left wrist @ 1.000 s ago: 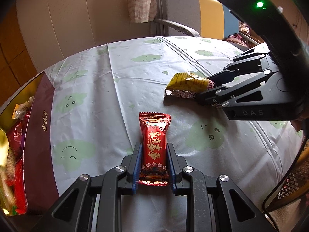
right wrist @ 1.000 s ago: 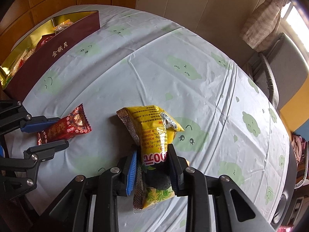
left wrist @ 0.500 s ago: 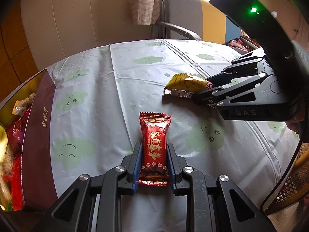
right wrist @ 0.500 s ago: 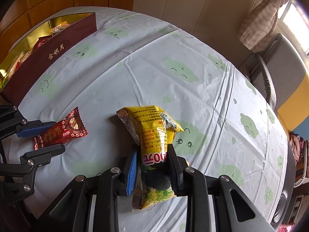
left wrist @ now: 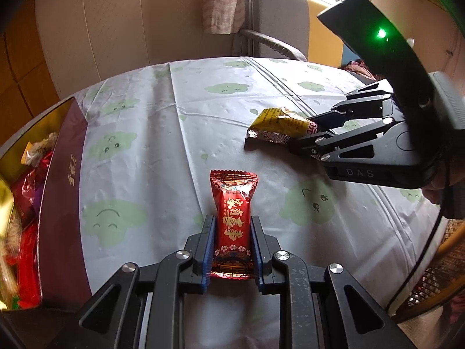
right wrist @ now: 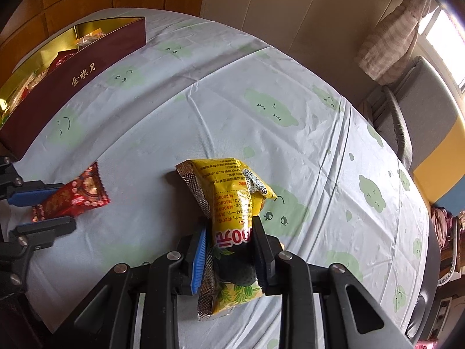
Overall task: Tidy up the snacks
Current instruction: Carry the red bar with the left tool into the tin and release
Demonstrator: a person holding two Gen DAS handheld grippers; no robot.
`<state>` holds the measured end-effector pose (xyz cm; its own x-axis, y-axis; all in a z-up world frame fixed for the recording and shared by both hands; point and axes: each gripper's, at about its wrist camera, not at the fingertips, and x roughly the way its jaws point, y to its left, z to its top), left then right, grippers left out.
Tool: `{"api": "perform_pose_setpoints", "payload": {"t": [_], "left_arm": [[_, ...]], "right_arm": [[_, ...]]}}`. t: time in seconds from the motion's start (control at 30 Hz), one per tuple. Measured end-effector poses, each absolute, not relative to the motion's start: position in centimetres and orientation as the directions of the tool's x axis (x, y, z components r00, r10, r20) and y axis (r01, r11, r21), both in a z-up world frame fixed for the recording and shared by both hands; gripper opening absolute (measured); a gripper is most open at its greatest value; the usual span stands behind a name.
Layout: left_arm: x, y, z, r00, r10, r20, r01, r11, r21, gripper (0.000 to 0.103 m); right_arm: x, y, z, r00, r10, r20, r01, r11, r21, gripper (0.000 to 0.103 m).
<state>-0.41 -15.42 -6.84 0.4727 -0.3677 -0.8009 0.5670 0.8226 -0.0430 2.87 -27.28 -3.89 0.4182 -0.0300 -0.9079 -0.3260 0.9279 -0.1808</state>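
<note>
A red snack packet [left wrist: 232,218] with gold characters lies lengthwise between the blue pads of my left gripper [left wrist: 232,226], which is shut on it just above the tablecloth. The same red packet [right wrist: 75,197] shows at the left of the right wrist view. My right gripper [right wrist: 231,229] is shut on a yellow snack bag [right wrist: 232,200] with a silver crimped edge, its far end over the cloth. From the left wrist view the yellow bag [left wrist: 279,122] sticks out of the right gripper [left wrist: 305,136] at the right.
A dark red gift box [left wrist: 62,180] with a gold lining holds several snacks at the table's left edge; the same box [right wrist: 78,72] is at the far left of the right wrist view. A grey and yellow armchair [left wrist: 279,20] stands beyond the cloud-printed tablecloth [left wrist: 174,133].
Both packets stay gripped as before. The left wrist view has tilted slightly, so the table and box sit lower and further left in it. The right wrist view has shifted slightly too.
</note>
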Motion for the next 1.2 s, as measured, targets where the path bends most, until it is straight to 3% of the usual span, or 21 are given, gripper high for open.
{"api": "perform_pose_setpoints", "payload": {"t": [0.4, 0.8, 1.2], "left_arm": [[-0.6, -10.3, -1.3, 0.506, -0.430, -0.748, 0.510, 0.848, -0.142, 0.023], [7.0, 7.6, 0.6, 0.585, -0.283, -0.760, 0.061, 0.950, -0.307, 0.023], [15.9, 10.7, -3.0, 0.528, -0.130, -0.839, -0.022, 0.986, -0.167, 0.024]], "right_arm": [[2.5, -26.9, -4.0, 0.428, -0.051, -0.903, -0.336, 0.918, -0.211, 0.029], [2.5, -26.7, -4.0, 0.429, -0.066, -0.901, -0.335, 0.915, -0.226, 0.029], [2.5, -26.7, -4.0, 0.429, -0.066, -0.901, -0.334, 0.915, -0.226, 0.029]]}}
